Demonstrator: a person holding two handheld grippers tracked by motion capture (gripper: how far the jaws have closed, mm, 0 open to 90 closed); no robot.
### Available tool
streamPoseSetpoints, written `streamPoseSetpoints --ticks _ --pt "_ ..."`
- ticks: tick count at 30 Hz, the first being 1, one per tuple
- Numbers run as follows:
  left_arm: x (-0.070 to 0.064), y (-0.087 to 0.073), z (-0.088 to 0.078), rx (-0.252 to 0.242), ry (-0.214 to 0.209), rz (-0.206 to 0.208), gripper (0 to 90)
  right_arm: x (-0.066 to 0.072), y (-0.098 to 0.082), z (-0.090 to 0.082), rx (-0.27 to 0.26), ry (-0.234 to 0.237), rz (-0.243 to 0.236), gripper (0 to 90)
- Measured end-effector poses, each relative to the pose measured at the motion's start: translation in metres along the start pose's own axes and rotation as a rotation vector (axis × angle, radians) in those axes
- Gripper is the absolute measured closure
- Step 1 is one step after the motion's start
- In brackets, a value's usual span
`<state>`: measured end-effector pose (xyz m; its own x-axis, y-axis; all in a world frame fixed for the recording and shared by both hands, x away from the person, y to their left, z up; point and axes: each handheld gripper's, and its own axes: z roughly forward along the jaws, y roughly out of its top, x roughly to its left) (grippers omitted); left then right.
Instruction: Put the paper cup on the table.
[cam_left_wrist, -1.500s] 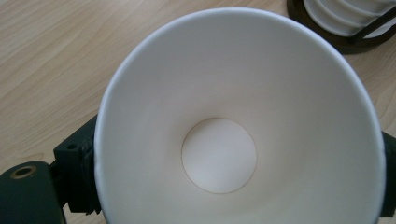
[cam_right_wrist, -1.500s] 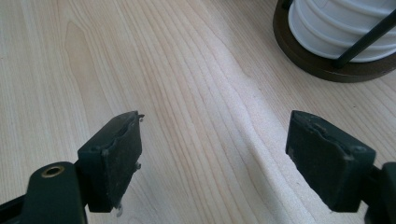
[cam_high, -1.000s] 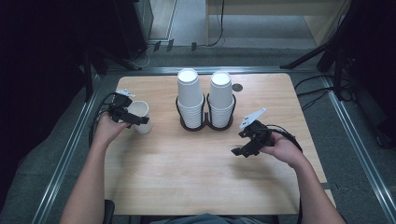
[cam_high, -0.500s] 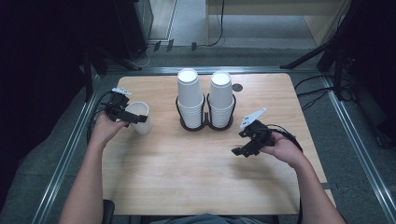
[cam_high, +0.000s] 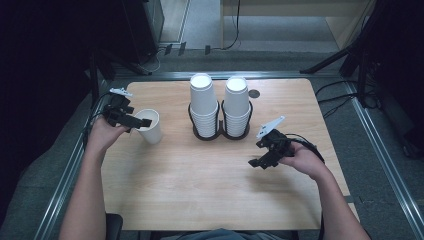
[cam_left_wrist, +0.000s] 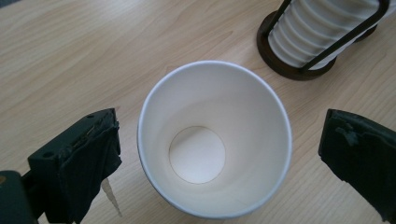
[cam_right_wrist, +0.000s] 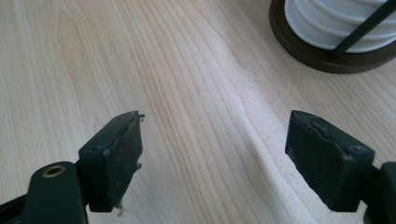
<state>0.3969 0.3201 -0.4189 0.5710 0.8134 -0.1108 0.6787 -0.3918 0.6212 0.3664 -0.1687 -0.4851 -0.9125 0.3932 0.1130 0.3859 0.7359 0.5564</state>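
- High view: a pale wooden table (cam_high: 200, 190) with rounded corners and straight grain sits in a metal frame, dark floor around it.
- A single white paper cup (cam_high: 149, 126) stands upright at about 9 o'clock from the table's middle, tapered toward its base, mouth up.
- The left gripper (cam_high: 142, 121), black with a grey three-cornered plate on top, is held just over the cup's near rim; from this angle I cannot tell whether it touches the paper.
- At 12 o'clock two tall stacks of white cups (cam_high: 220, 102) stand side by side, each ringed by a dark wire holder (cam_high: 220, 134); the ribbed rims show as fine bands.
- The right gripper (cam_high: 260, 161) hangs above bare wood at about 3 o'clock, well apart from the stacks, a cable looping behind the hand.
- Both forearms are cut off by the bottom edge.
- Left gripper view: the cup (cam_left_wrist: 212, 140) is seen from above, smooth and matte inside, with a round flat bottom.
- The black jaws, wrapped in wrinkled tape, stand wide at 8 and 4 o'clock of the cup, clear of its rim with wood showing between.
- One holder's round dark base and ribbed stack are cut off at 1 o'clock.
- Right gripper view: the jaws stand wide apart with nothing but wood grain between them.
- A holder base (cam_right_wrist: 327, 56) is cropped at 1 o'clock.
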Motion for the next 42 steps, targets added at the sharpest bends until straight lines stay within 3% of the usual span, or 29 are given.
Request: streamPoseSetpoints --ticks 5,6,12,17,21,24,32,42 --pt "-0.007 0.004 -0.01 -0.013 -0.025 0.016 0.0 -0.001 0.0 -0.001 -0.006 -0.008 -0.005 18.8" --pt "-0.011 0.006 -0.012 -0.011 -0.046 0.022 0.0 -0.001 0.001 -0.001 -0.008 -0.013 -0.008 18.8" --pt "-0.024 0.012 -0.013 -0.006 -0.093 0.045 0.0 0.001 0.002 -0.001 -0.014 -0.012 -0.025 18.8" --pt "-0.041 0.017 -0.006 0.015 -0.124 0.086 0.0 0.003 0.003 0.0 -0.015 -0.01 -0.033 18.8" --pt "-0.048 0.019 -0.001 0.021 -0.14 0.099 0.0 0.003 0.005 -0.001 -0.022 -0.007 -0.032 18.8" --pt "-0.058 0.02 0.006 0.017 -0.183 0.115 0.0 0.004 0.006 -0.001 -0.029 -0.002 -0.033 18.8" --pt "-0.079 0.021 0.021 0.025 -0.183 0.164 0.0 0.006 0.008 0.0 -0.03 0.006 -0.04 18.8" --pt "-0.1 0.019 0.038 0.019 -0.189 0.192 0.0 0.007 0.009 0.0 -0.039 0.013 -0.04 18.8"
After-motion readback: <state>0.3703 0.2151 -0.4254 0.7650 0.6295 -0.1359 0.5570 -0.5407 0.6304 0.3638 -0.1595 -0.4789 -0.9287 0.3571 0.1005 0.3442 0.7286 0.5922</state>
